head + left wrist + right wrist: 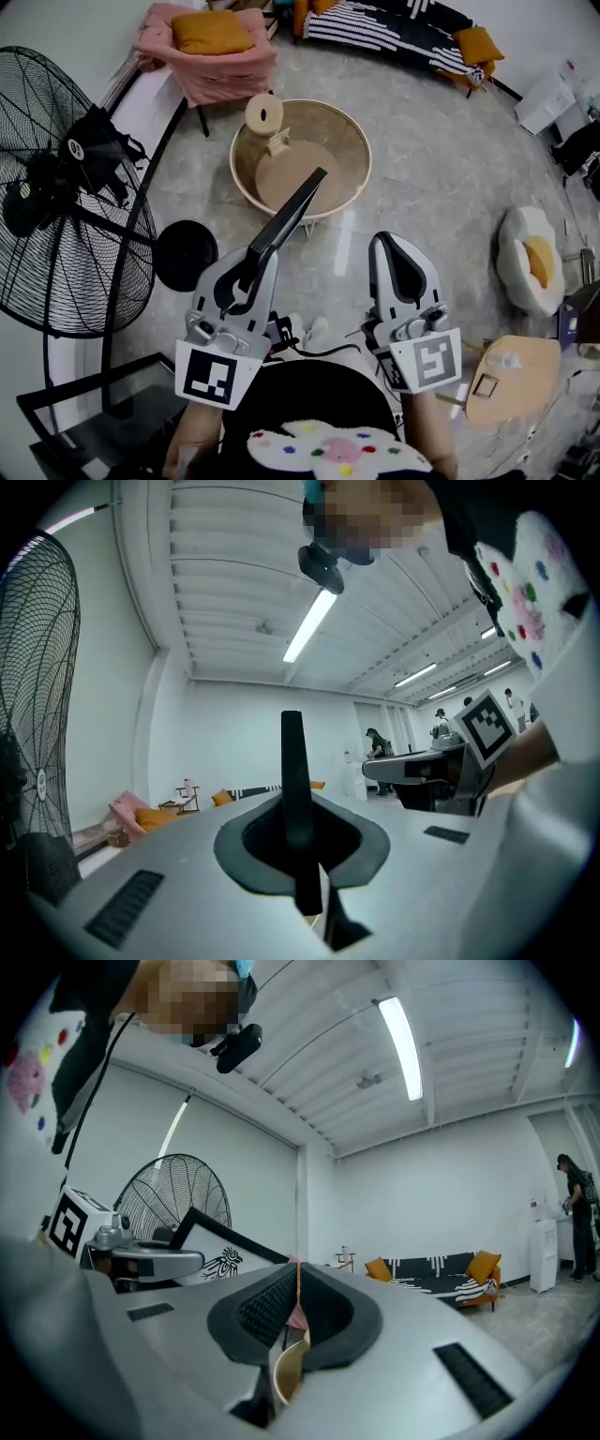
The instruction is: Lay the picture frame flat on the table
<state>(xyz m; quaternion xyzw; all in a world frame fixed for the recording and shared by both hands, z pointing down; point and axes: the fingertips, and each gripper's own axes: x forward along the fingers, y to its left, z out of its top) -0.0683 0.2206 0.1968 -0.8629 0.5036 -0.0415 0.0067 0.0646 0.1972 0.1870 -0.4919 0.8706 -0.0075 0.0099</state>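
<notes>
A big black fan [56, 197] stands at the left. Ahead, the round rimmed bench [349, 136] carries a pale ornament [264, 112]. The picture frame [286, 220], edge-on in the head view, is in the air, clamped in the left gripper [255, 258]. The right gripper view shows its insect print. The right gripper [382, 242] is closed and empty.

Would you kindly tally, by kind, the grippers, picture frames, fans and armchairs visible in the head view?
Grey two-jaw grippers: 2, left gripper, right gripper
Black picture frame: 1
Large black caged fan: 1
Pink armchair: 1
Total: 5
</notes>
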